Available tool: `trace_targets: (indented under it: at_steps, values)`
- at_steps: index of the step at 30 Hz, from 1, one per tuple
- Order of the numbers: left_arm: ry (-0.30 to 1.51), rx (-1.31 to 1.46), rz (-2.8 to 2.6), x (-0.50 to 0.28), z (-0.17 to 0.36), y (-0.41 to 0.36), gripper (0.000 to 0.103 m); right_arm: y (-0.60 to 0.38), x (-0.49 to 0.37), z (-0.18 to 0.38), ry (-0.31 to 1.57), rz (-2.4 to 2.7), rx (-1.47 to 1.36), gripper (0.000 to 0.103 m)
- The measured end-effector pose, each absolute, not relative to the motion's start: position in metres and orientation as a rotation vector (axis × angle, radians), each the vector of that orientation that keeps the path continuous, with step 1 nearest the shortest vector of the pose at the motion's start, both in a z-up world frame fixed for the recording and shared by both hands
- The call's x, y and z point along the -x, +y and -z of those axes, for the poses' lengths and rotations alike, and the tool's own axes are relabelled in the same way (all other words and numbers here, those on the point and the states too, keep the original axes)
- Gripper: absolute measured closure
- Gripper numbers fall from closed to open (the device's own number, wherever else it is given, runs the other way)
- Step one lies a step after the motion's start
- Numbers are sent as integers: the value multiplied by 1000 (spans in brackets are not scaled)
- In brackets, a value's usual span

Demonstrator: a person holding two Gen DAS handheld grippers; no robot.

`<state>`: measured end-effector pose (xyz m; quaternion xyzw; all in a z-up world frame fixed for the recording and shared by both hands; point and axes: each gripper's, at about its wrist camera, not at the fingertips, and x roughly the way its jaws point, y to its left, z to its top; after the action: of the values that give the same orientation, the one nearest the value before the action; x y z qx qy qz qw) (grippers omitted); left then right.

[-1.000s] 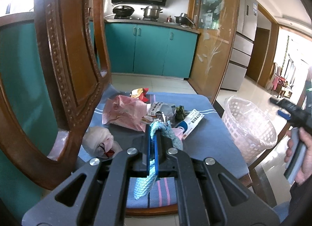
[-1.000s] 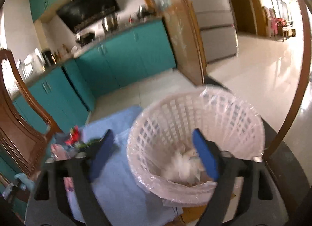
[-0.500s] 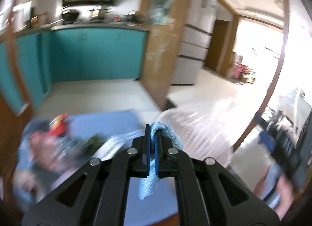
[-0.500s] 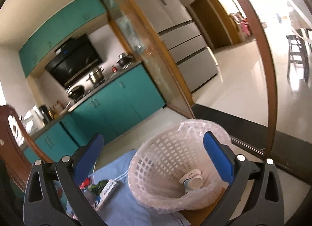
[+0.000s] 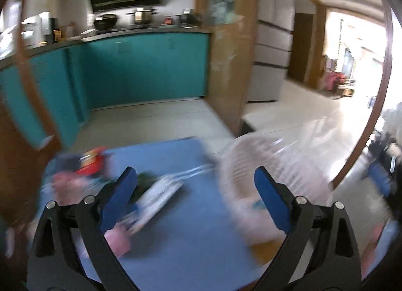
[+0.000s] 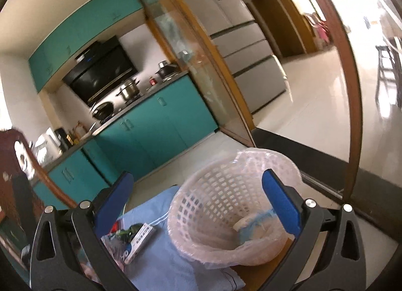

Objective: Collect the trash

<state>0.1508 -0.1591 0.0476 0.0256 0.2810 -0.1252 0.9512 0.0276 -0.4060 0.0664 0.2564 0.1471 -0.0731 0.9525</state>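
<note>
Both tools are spread wide with nothing between their blue pads. The left tool (image 5: 194, 185) hangs over the blue cloth on the surface (image 5: 181, 235), and the right tool (image 6: 197, 191) looks down toward the white basket (image 6: 213, 190) at the surface's right end. The basket is lined with a thin plastic bag, and a pale round item with something light blue beside it lies at the bottom.

The remaining trash (image 5: 88, 173) lies in a heap at the left end of the cloth, well apart from the basket: a red wrapper, pink plastic and a flat white box (image 5: 158, 196). In the right wrist view the box (image 6: 142, 237) runs its long axis diagonally, its far end pointing toward the basket. The left view is badly smeared, so the smaller pieces cannot be told apart.

The heap lies ahead and to the left of the left tool, which looks the nearer of the two; the next pick probably falls to it.
</note>
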Motion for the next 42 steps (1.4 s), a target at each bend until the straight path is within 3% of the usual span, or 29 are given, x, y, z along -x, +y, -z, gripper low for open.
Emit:
trace_targets:
  at_steps: [6, 13, 42]
  values:
    - [560, 10, 15, -83, -28, -47, 3, -330, -40, -63, 437, -32, -330, 3]
    - [614, -14, -97, -55, 4, 0, 3, -257, -33, -49, 554, -184, -177, 3]
    - [638, -4, -5, -54, 6, -15, 3, -240, -23, -43, 572, -198, -137, 3]
